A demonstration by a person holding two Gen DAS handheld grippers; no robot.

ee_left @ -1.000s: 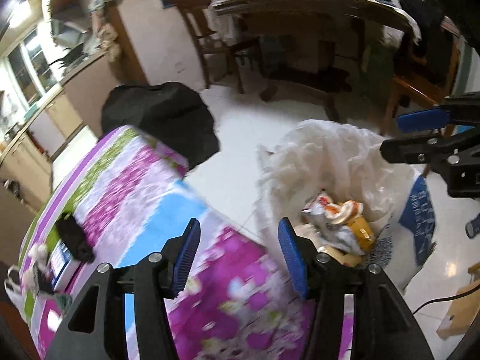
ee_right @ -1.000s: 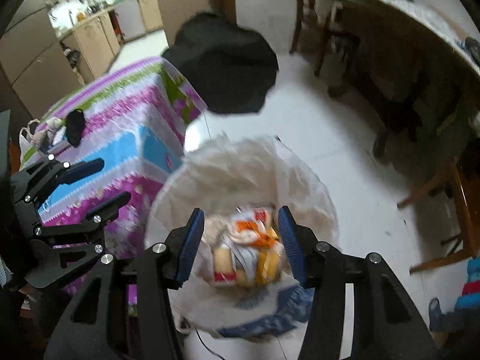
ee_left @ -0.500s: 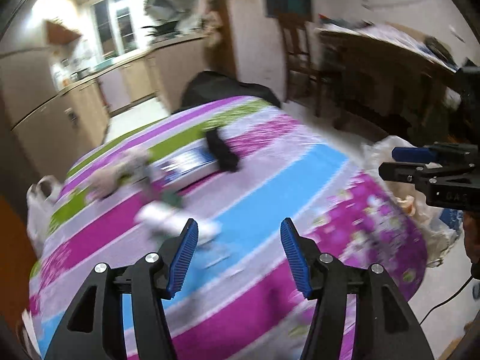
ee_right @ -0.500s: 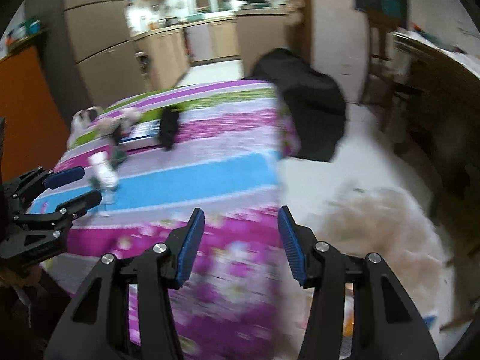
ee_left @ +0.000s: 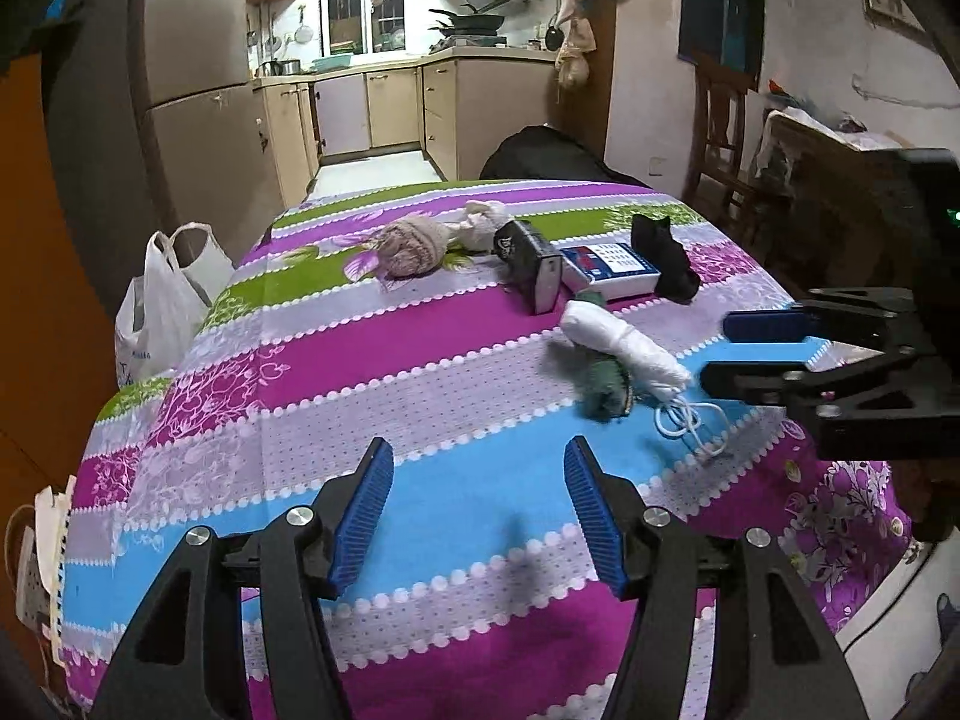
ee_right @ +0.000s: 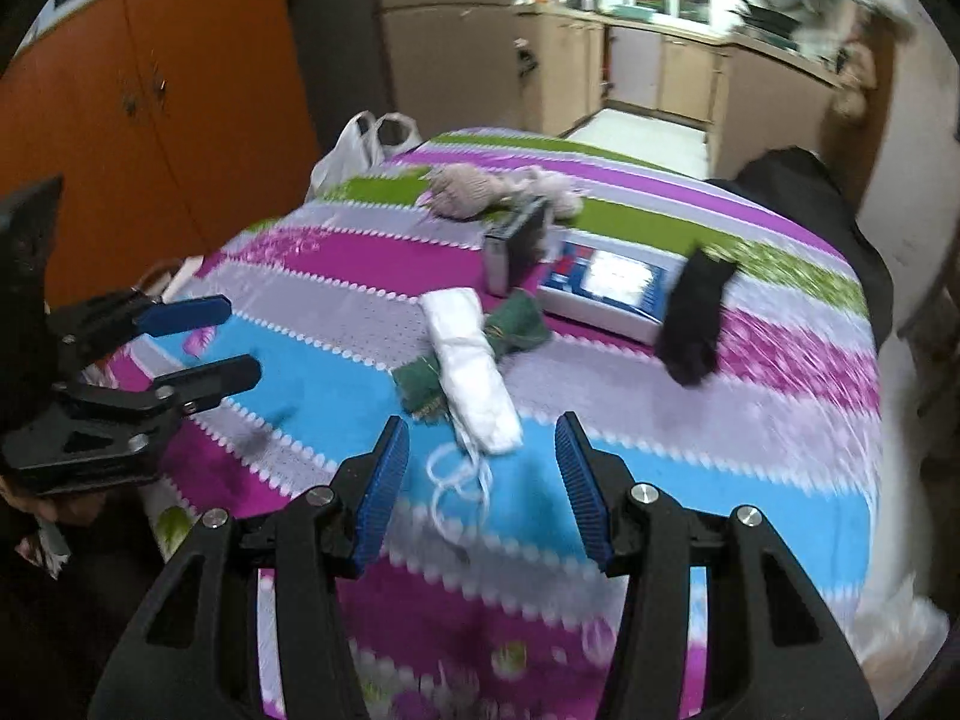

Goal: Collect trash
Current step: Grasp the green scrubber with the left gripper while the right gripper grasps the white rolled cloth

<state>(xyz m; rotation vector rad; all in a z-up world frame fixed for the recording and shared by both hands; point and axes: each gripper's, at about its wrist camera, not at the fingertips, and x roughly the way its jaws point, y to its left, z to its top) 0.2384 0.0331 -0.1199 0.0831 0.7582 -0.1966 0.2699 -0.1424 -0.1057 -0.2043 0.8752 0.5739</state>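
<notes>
A striped cloth covers the table (ee_left: 456,354). On it lie a rolled white bundle (ee_left: 624,345) with a loose white cord (ee_left: 690,423), a green rag (ee_left: 606,387), a dark small box (ee_left: 528,264), a blue-white flat box (ee_left: 609,267), a black cloth (ee_left: 663,258) and a pink knitted thing (ee_left: 411,246). My left gripper (ee_left: 477,516) is open and empty over the near blue stripe. My right gripper (ee_right: 480,480) is open and empty, just short of the white bundle (ee_right: 474,369) and its cord (ee_right: 456,486). It also shows in the left wrist view (ee_left: 762,351).
A white plastic bag (ee_left: 162,300) hangs at the table's far left. Orange cupboard doors (ee_right: 150,108) stand left. Kitchen cabinets (ee_left: 390,108) lie behind. A black bag (ee_right: 804,192) sits beyond the table. A wooden chair (ee_left: 726,138) is at the right.
Both grippers have swung away from the lined trash bin to face the table. The bin has left both views. Both grippers stay open and empty.
</notes>
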